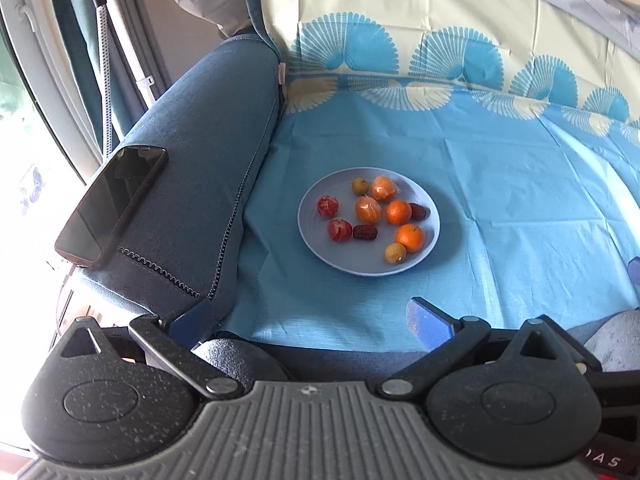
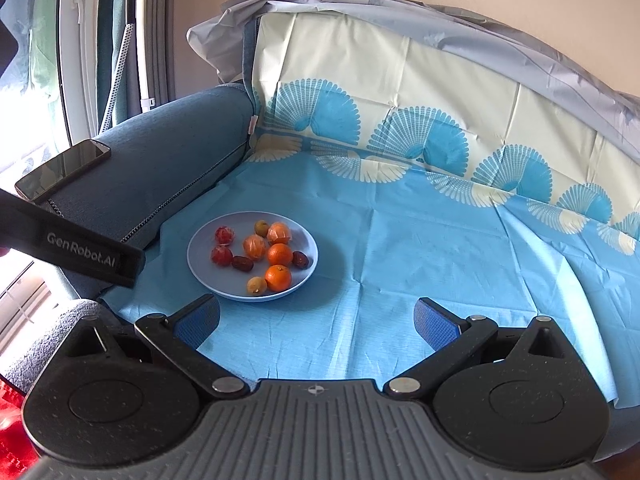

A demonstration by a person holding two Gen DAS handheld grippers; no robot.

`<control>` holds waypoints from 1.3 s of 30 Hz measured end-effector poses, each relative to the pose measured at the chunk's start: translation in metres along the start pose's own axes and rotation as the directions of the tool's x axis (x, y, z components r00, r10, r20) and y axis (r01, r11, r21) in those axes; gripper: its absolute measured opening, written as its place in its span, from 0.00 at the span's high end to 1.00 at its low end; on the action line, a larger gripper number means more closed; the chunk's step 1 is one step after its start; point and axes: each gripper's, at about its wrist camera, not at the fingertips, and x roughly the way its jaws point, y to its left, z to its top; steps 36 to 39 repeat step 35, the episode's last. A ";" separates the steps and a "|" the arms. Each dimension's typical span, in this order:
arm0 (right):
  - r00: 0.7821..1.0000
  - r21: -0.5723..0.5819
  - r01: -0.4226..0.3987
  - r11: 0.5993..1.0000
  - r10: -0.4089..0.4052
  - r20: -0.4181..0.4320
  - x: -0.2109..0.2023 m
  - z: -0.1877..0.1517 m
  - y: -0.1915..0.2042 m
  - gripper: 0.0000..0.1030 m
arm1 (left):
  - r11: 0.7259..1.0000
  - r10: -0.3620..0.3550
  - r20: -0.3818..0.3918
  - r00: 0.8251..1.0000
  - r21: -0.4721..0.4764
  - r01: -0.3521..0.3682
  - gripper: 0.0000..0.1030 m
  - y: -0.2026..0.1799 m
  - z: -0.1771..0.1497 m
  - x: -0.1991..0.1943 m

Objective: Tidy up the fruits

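Observation:
A pale blue plate (image 1: 312,236) (image 2: 200,260) sits on the blue cloth and holds several small fruits: bare oranges (image 1: 399,212) (image 2: 280,255), wrapped oranges (image 1: 367,209) (image 2: 254,246), wrapped red fruits (image 1: 328,206) (image 2: 221,255), dark dates (image 1: 365,232) (image 2: 242,263) and yellowish round fruits (image 1: 395,253) (image 2: 257,285). My left gripper (image 1: 308,320) is open and empty, near the sofa's front edge, short of the plate. My right gripper (image 2: 316,318) is open and empty, just in front of the plate and to its right.
A black phone (image 1: 112,202) (image 2: 62,168) lies on the blue sofa armrest (image 1: 200,140) (image 2: 160,140) left of the plate. The cloth (image 1: 500,200) (image 2: 420,260) runs up the backrest. The left gripper's body (image 2: 72,246) shows at the right wrist view's left edge.

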 end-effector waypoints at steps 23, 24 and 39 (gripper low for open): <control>1.000 0.006 -0.001 1.000 0.001 -0.006 0.008 0.003 -0.002 0.01 | 1.000 0.001 -0.039 0.999 0.008 -0.001 0.00 -0.002 -0.001 0.010; 1.000 0.007 -0.001 1.000 0.001 -0.006 0.008 0.003 -0.002 0.01 | 1.000 0.002 -0.040 0.999 0.008 -0.002 0.00 -0.002 -0.001 0.011; 1.000 0.003 -0.004 1.000 0.004 -0.007 0.010 0.003 -0.002 0.01 | 1.000 0.002 -0.016 1.000 0.006 -0.002 0.00 -0.003 -0.004 0.007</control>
